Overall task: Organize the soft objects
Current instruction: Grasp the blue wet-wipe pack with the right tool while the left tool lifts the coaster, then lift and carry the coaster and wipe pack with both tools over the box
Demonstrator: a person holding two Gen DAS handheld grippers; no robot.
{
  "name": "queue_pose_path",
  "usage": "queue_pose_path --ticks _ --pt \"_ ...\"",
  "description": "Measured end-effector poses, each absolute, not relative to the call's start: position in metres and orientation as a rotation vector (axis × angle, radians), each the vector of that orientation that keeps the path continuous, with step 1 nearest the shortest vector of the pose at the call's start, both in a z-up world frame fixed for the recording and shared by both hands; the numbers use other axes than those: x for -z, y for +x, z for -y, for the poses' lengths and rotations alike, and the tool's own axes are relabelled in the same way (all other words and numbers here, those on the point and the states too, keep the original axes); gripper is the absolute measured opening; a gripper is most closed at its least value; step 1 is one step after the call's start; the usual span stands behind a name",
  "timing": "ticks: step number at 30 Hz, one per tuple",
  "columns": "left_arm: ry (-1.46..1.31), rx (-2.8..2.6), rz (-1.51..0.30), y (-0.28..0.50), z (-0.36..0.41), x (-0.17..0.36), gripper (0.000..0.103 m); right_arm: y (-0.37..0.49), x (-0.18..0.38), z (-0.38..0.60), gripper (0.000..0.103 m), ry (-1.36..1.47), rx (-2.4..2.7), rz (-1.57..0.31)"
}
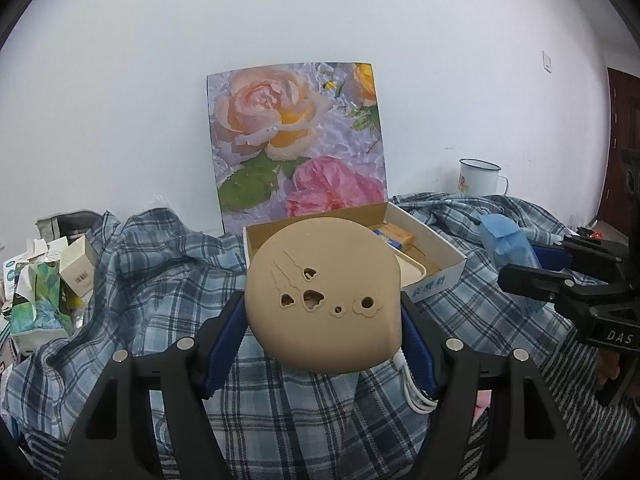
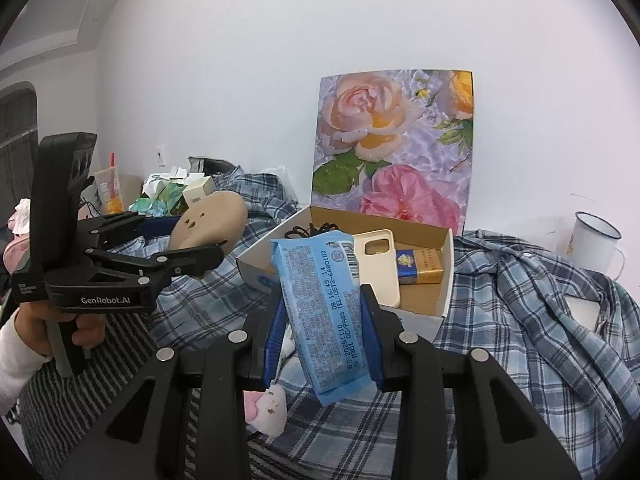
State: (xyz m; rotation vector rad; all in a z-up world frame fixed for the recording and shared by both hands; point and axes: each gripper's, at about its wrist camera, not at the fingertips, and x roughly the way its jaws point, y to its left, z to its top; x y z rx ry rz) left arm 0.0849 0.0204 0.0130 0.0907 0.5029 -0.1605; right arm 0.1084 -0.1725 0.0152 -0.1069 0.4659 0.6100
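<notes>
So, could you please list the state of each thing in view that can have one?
Left claw: shut on the tan pouch.
Tan pouch: held, lifted off the plaid shirt.
Right claw: shut on the blue packet.
Blue packet: held, sealed, tilted.
Cardboard box: open, flowered lid upright against the wall.
Phone case: lying in the box.
Enamel mug: upright.
Plaid shirt: spread out, rumpled.
</notes>
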Motion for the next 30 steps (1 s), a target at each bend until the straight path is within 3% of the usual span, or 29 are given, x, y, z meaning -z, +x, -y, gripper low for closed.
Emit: queue_pose_path --ticks 18,30 --pt "0.119 0.142 -0.563 0.096 -0.015 -0.001 0.075 0.107 -0.015 0.179 0.034 -0.078 -0.606 -0.450" --pt "0.061 0.149 -0.441 0.075 -0.014 -0.058 0.075 0.100 -0.063 0.186 0.034 -0.051 -0.589 -0.371"
